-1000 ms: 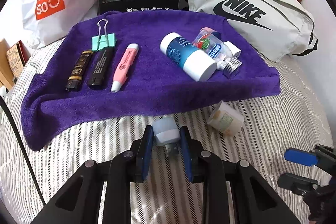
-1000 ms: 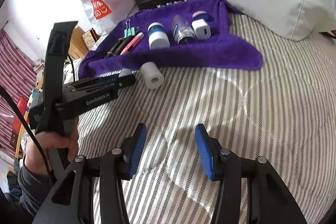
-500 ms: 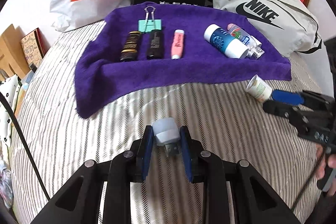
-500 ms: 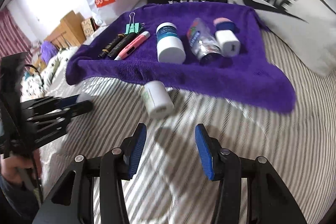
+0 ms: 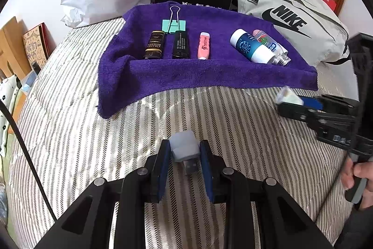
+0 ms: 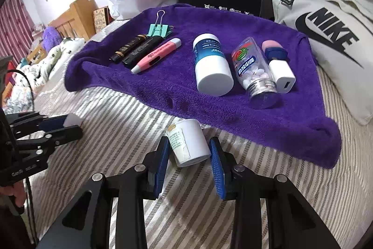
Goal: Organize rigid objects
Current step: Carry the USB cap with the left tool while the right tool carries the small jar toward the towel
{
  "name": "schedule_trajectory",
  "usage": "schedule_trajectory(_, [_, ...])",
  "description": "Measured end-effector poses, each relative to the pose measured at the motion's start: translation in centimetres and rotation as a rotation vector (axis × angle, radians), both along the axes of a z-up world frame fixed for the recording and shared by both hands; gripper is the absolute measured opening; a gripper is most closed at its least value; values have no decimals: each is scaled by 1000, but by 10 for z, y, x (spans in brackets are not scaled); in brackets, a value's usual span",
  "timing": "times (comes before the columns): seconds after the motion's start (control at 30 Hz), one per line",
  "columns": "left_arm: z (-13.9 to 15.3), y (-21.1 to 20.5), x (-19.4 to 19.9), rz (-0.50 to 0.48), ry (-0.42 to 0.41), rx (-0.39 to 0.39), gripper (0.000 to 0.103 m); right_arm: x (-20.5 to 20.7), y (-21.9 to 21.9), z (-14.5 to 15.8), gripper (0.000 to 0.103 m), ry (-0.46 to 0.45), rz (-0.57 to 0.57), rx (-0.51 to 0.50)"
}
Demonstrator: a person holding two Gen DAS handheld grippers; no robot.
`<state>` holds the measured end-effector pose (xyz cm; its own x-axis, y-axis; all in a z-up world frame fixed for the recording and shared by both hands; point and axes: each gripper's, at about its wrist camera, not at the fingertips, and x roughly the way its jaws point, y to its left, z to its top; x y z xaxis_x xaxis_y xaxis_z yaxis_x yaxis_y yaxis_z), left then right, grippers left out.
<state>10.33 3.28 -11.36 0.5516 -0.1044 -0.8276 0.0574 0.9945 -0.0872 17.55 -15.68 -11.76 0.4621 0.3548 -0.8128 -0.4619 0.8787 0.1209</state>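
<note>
Just off the purple towel's [image 6: 256, 113] near edge, on the striped bed [image 6: 291, 179], the small white jar [image 6: 190, 144] lies sideways as the right gripper [image 6: 188, 155] has just been closing, fingers now pinching its smooth, light, stiff body across the middle; the torn label could slip. The left gripper [image 5: 185, 159] grips a pale USB adapter [image 5: 184, 148]. Bags and boxes crowd behind.

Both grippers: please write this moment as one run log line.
left gripper: shut on grey USB plug | right gripper: jaws just closing on white jar | purple towel: other items laid out
</note>
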Motion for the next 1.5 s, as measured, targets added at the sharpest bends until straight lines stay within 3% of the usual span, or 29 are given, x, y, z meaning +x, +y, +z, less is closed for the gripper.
schedule_trajectory(0.1, [-1, 3, -7, 1, 1, 10, 25, -12, -11, 6, 35, 24, -7, 47])
schedule_trajectory(0.37, [-2, 1, -13, -2, -25, 30, 25, -57, -41, 1, 36, 62, -54, -19])
schedule_trajectory(0.57, [-2, 0, -12, -6, -28, 8, 33, -64, -39, -2, 36, 31, -64, -43])
schedule_trajectory(0.7, [-3, -10, -1, -5, -10, 52, 33, -65, -34, -3, 36, 17, -61, -71])
schedule_trajectory(0.77, [-2, -12, 0, -15, -4, 77, 23, -65, -36, -3, 36, 15, -71, -60])
schedule_trajectory(0.9, [-2, -1, -8, -10, -9, 9, 23, -68, -38, -4, 36, 2, -75, -46])
schedule_trajectory(1.1, [6, -2, -11, -34, -5, -12, 23, -66, -39, -3, 36, 12, -73, -35])
schedule_trajectory(1.3, [25, -10, 4, -51, -37, -58, 23, -62, -50, 2, 34, 49, -75, 59])
schedule_trajectory(1.5, [39, -17, 27, -59, -53, -108, 23, -54, -52, 13, 34, 57, -52, 42])
